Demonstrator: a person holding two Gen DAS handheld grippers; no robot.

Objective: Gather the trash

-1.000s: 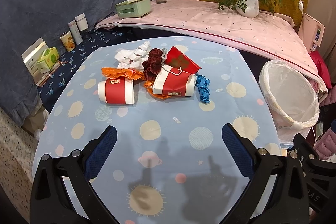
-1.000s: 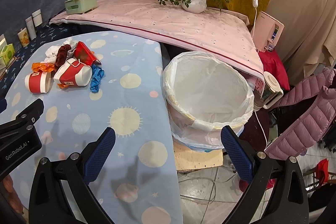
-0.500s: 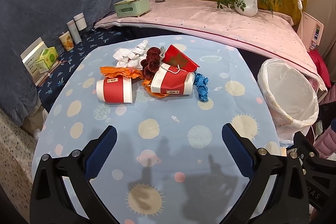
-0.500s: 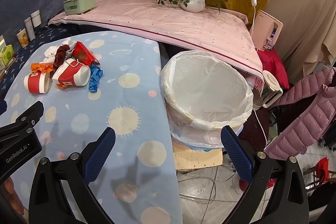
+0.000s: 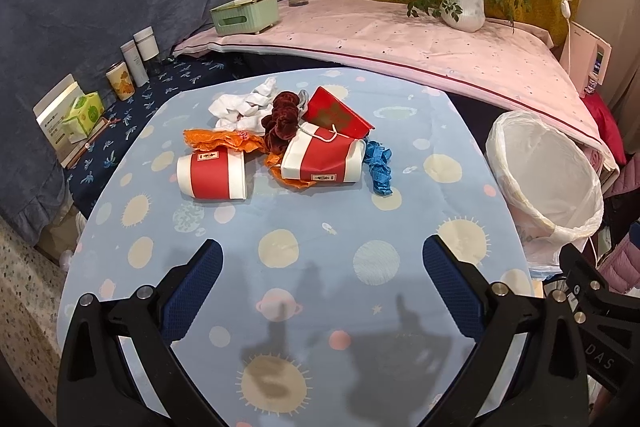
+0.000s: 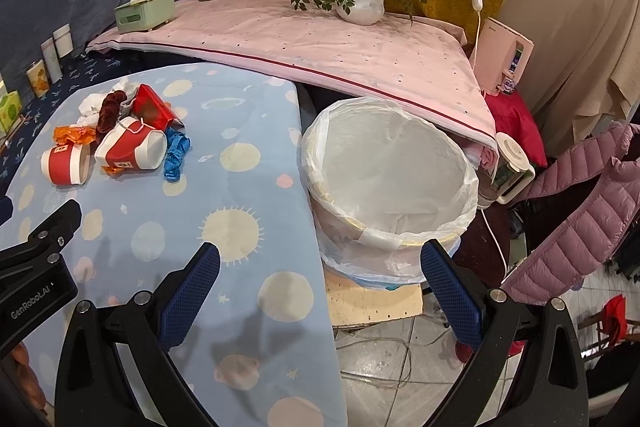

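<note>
A round table (image 5: 280, 227) draped in a pale blue cloth printed with suns and planets carries a small heap of trash on its far half. The heap holds two red-and-white paper cups lying on their sides (image 5: 212, 175) (image 5: 322, 159), with a red box (image 5: 338, 117), white crumpled tissue (image 5: 244, 105), an orange wrapper (image 5: 216, 141), something dark red and ruffled that may be fabric (image 5: 282, 123), and a blue crumpled piece (image 5: 378, 165). A white-lined bin (image 6: 388, 183) stands just beside the table's right edge. The left gripper (image 5: 322, 291) hovers over the table's near half, fingers spread wide, holding nothing; the right gripper (image 6: 320, 291), equally wide and empty, straddles the gap between table and bin. Collection appears not yet begun: next, a gripper likely reaches to the heap and closes on one piece.
</note>
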